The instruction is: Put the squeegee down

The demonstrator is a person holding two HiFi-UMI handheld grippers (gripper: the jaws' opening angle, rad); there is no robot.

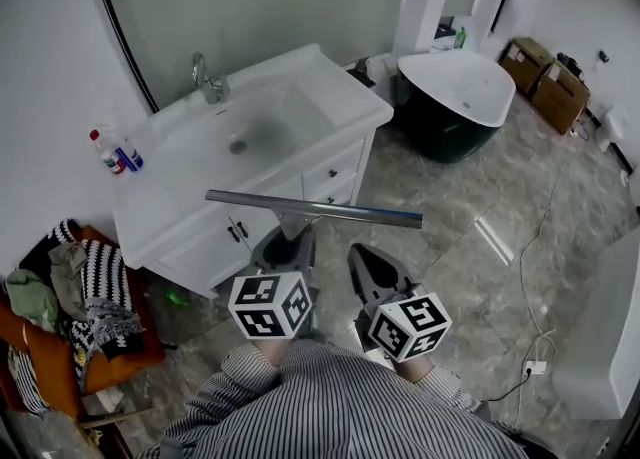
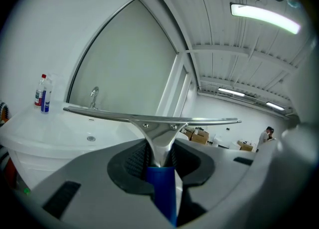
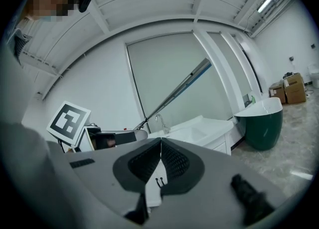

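Squeegee (image 1: pixel 315 209): off every surface, carried in the air in front of the vanity's drawer fronts. Its metal blade lies roughly level and crosswise, and its blue handle runs back into the left gripper.
Left gripper (image 1: pixel 285 237): clenched on the squeegee's handle. The left gripper view shows the blue grip and the metal neck pinched between the ribbed pads (image 2: pixel 134 159).
Right gripper (image 1: pixel 368 257): jaws pressed together with nothing between them, just beside the left gripper and a little lower in the head view.
Marker cubes (image 1: pixel 270 304): one on each gripper, close to the person's striped shirt (image 1: pixel 330 407).
Vanity (image 1: pixel 185 182): a white countertop with a sunken basin (image 1: pixel 262 125), a chrome faucet (image 1: pixel 208 80) at its back edge, and drawers and doors with dark handles below.
Spray bottles (image 1: pixel 115 150): upright on the counter's far left corner, against the wall.
Mirror (image 1: pixel 250 2): large, black-framed, on the wall behind the vanity.
Bathtub (image 1: pixel 470 75): dark green outside and white inside, standing to the right of the vanity beside a white pillar.
Floor (image 1: pixel 460 237): glossy grey marbled tiles, with a white cable and plug strip (image 1: pixel 537 368) lying at the right.
Cardboard boxes (image 1: pixel 545 72): on the floor beyond the bathtub.
Clothes pile (image 1: pixel 75 292): striped and green fabrics heaped on an orange seat to the left of the vanity.
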